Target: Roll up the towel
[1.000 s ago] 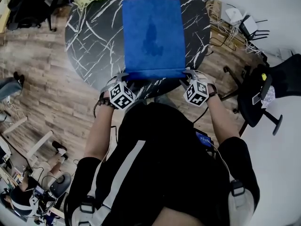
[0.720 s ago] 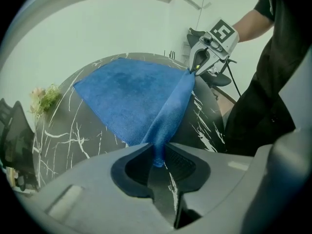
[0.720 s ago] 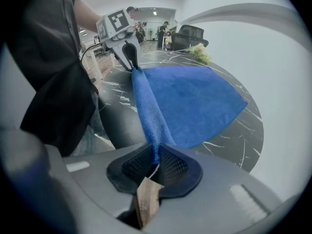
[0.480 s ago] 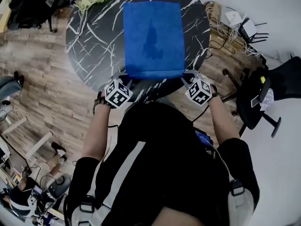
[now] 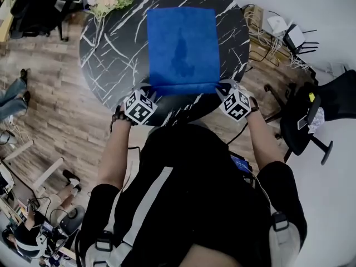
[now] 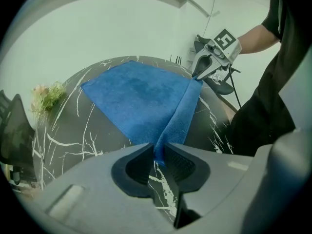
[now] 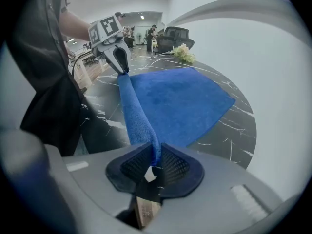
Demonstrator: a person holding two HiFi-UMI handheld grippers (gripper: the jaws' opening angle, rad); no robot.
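Black marble table (image 5: 105, 54) is carrying the blue towel (image 5: 182, 43), which is lying flat beyond both pairs of fingers. On the left, the left gripper (image 6: 159, 156) is pinching the towel's near left corner, its jaws having just been closing on the cloth. Between the grippers, the near edge is lifting into a fold. The right gripper (image 7: 155, 161) is likewise clamping the near right corner, its jaws also having just been closing.
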